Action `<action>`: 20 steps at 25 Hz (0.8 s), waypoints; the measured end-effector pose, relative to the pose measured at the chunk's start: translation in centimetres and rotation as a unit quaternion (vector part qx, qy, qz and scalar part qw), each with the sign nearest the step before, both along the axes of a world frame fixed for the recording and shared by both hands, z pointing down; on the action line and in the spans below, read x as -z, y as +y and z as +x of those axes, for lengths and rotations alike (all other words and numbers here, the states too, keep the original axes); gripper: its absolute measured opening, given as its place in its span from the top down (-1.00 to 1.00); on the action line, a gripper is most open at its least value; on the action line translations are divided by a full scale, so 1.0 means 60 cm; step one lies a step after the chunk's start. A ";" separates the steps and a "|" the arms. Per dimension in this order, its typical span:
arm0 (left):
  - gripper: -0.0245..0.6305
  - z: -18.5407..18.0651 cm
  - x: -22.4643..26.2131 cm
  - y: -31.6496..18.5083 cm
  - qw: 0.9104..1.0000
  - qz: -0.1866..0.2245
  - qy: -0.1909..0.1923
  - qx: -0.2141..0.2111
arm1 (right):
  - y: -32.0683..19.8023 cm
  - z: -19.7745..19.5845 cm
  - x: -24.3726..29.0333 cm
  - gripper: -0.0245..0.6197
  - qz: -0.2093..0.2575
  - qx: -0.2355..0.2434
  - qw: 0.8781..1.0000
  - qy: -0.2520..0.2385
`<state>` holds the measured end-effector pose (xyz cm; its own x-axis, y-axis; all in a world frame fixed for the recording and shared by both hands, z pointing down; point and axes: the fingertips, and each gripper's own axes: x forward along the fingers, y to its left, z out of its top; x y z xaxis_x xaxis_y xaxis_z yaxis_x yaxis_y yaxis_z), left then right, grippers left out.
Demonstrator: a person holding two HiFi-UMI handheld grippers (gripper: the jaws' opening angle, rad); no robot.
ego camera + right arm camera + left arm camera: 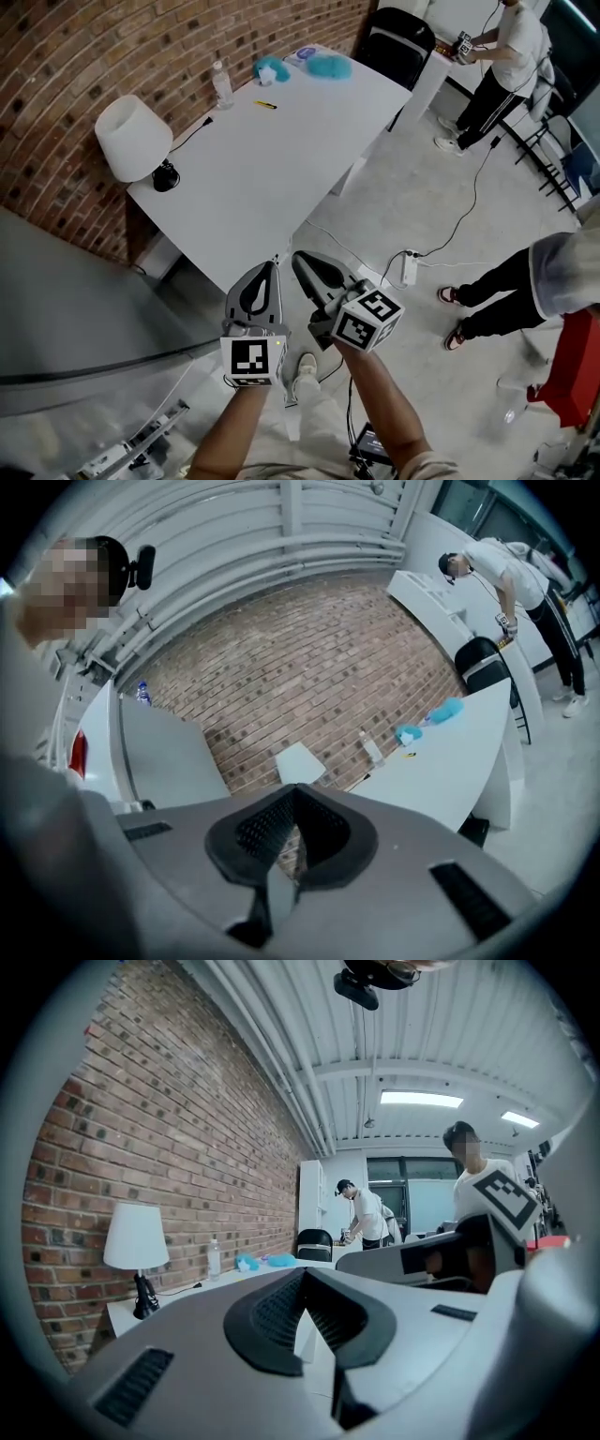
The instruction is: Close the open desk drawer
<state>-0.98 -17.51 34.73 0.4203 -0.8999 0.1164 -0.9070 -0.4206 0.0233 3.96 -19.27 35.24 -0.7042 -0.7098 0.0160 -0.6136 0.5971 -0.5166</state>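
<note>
A white desk (272, 159) stands along the brick wall, and no open drawer shows in any view. Both grippers hang over the floor just off the desk's near corner. My left gripper (269, 267) is shut, its dark pads meeting with nothing between them. My right gripper (300, 257) is beside it, also shut and empty, and it points at the same corner. In the left gripper view the left gripper (305, 1279) faces along the desk (234, 1279). The right gripper (293, 794) looks at the desk (459, 752) and the wall.
On the desk are a white lamp (131, 136), a water bottle (222, 84), teal cloths (328, 66) and a yellow pen (266, 105). A black chair (398, 42) stands at its far end. A power strip (409, 267) and cables lie on the floor. Two people (506, 56) (506, 291) stand right.
</note>
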 end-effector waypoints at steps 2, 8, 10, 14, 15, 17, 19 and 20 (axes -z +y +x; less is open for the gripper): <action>0.90 0.004 0.020 0.005 1.000 0.004 0.000 -0.005 | 0.006 0.004 0.026 0.91 0.012 -0.007 1.000 0.002; 0.90 0.010 0.083 0.020 1.000 0.014 0.013 -0.023 | 0.026 0.012 0.105 0.91 0.044 -0.030 0.998 0.021; 0.90 0.013 0.100 0.026 0.999 0.017 0.010 -0.031 | 0.033 0.012 0.124 0.91 0.054 -0.037 0.997 0.033; 0.90 0.016 0.135 0.036 0.999 0.022 0.013 -0.039 | 0.045 0.017 0.169 0.91 0.067 -0.057 0.995 0.039; 0.90 0.017 0.145 0.037 0.999 0.024 0.014 -0.041 | 0.046 0.019 0.181 0.91 0.068 -0.063 0.995 0.036; 0.90 0.020 0.163 0.040 0.998 0.029 0.015 -0.047 | 0.050 0.024 0.203 0.91 0.070 -0.073 0.994 0.030; 0.90 0.022 0.180 0.046 0.998 0.031 0.016 -0.052 | 0.060 0.025 0.221 0.91 0.074 -0.080 0.994 0.032; 0.90 0.023 0.187 0.051 0.998 0.031 0.015 -0.053 | 0.068 0.025 0.230 0.91 0.077 -0.083 0.993 0.036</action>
<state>0.38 -14.43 23.50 0.5162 -0.8552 0.0466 -0.8565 -0.5158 0.0212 5.48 -15.20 21.45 -0.5785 -0.8137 -0.0566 -0.7417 0.5537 -0.3785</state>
